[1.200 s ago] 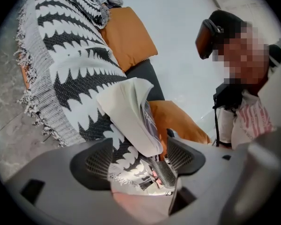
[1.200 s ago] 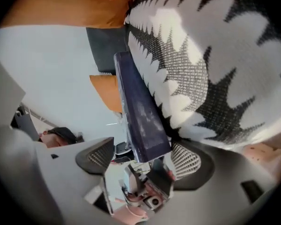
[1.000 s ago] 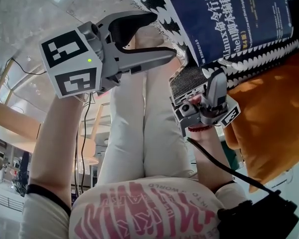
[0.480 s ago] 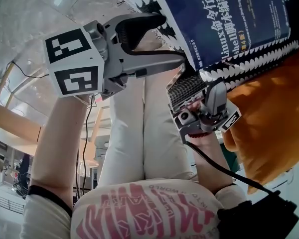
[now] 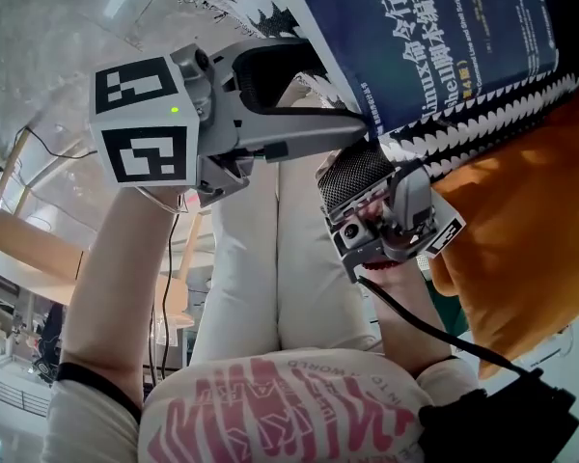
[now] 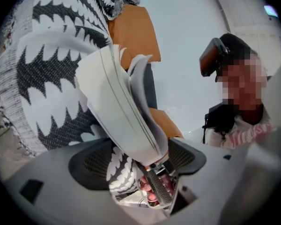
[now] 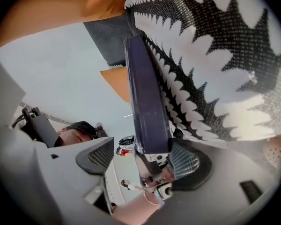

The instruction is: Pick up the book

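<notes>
The left gripper is spread, and the white page edge of the blue book stands between its jaws. The right gripper is also spread. The book's spine touches its right pad, with open room at the left. The book rests against black-and-white toothed cloth, beside an orange cushion, its far edge cut off.

The left claw and right claw flank the blue book's lower-left corner.
</notes>
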### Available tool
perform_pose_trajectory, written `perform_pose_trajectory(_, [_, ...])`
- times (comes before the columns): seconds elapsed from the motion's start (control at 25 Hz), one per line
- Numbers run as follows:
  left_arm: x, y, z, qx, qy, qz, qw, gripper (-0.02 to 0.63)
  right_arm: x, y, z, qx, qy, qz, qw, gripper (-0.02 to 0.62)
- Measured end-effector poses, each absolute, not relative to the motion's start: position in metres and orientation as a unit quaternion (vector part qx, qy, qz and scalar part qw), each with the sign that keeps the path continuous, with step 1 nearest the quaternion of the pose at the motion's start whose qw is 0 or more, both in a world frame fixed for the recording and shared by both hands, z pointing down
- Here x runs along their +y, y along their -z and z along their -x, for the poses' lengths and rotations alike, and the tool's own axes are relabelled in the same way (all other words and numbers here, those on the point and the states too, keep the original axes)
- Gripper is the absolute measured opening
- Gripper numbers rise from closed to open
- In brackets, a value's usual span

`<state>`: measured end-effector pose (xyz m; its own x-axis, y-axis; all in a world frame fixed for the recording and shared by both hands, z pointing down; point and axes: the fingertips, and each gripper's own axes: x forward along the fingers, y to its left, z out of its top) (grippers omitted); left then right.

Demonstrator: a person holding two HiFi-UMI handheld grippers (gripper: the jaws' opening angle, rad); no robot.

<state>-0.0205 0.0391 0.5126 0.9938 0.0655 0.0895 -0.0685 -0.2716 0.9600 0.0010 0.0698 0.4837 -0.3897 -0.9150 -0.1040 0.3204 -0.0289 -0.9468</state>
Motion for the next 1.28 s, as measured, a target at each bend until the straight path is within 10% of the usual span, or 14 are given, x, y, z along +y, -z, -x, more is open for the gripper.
perform_pose_trajectory(1.04, [-0.027,-0.509,0.002,-0.117,0.132,-0.638,0.749,0.371,0.071,-0.483,0.004,0.505,0.657,0.279,0.485,0.38])
perform_pose_trajectory(1.28, [-0.022,-0.523,0.002,-0.137,0.123,-0.621,0.762,0.238,0.075,-0.484,0.004,0.504,0.657,0.276,0.489,0.379])
